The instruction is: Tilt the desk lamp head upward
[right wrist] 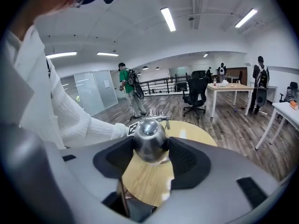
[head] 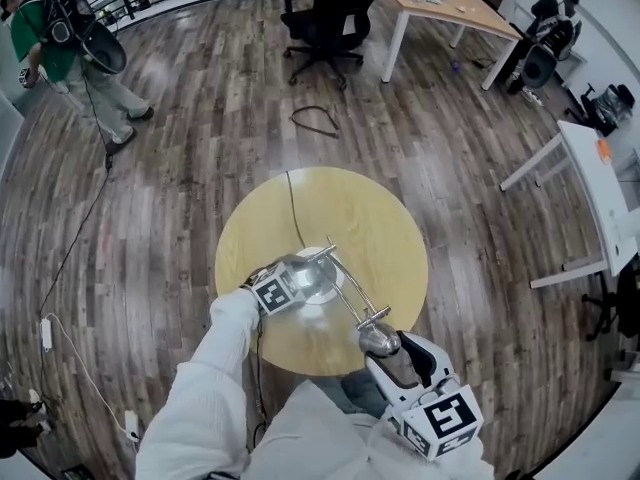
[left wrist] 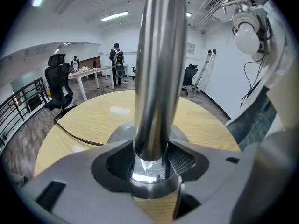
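While the person's white sleeve (head: 210,368) fills the bottom of the head view, the right gripper (head: 392,353) sits closest to the body. Its 2 jaws are clamped on the lamp head (right wrist: 149,141), with 1 pad pressed against each side of the chrome dome. The head hangs past the near edge of the round table (head: 380,218), raised clear of its top. In the left gripper view a white bulb (left wrist: 246,37) shows in the head's open mouth.

From the head, the thin lamp arm (head: 350,288) of 2 metal rods runs back over the table to a joint. Below that joint stands the lamp post (left wrist: 156,78), thick, polished and upright. The left gripper (head: 300,283) grasps this post low down, both pads tight on the metal, just above the lamp base (left wrist: 119,132). That base is a round metal disc resting on the near half of the light wooden tabletop.

A black cord (head: 293,208) trails from the base across the table and off its far edge. Beyond lies dark plank flooring. Farther off stand a black office chair (head: 330,13) and a pale desk (head: 450,8), and at far left a person in green (head: 55,53).
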`<action>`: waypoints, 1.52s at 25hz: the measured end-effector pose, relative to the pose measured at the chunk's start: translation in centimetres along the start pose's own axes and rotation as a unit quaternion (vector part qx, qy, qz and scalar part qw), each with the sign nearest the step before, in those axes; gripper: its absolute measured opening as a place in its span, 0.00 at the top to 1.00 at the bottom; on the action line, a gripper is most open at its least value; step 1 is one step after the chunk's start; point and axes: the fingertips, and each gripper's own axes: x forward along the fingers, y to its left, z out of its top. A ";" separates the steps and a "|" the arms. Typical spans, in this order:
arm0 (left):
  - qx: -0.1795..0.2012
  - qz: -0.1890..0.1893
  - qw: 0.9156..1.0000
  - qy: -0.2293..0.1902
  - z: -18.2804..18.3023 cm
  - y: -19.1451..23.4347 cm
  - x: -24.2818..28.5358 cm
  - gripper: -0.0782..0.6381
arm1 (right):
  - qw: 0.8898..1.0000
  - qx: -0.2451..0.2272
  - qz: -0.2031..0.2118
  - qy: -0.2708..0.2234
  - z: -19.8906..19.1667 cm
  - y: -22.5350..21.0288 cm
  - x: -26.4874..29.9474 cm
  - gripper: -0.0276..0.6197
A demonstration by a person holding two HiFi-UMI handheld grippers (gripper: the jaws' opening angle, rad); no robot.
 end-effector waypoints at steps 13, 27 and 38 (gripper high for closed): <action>0.000 -0.004 1.000 0.013 0.3 -0.5 -0.2 0.57 | 0.999 -0.046 0.004 0.025 7.0 0.8 -1.1 0.58; 0.011 -0.003 0.999 0.030 0.0 -0.3 -0.1 0.58 | 0.992 -0.101 0.030 0.066 14.0 1.5 1.1 0.58; 0.011 0.001 0.999 0.036 0.2 -0.1 0.0 0.58 | 0.985 -0.136 0.063 0.089 17.6 1.5 3.2 0.57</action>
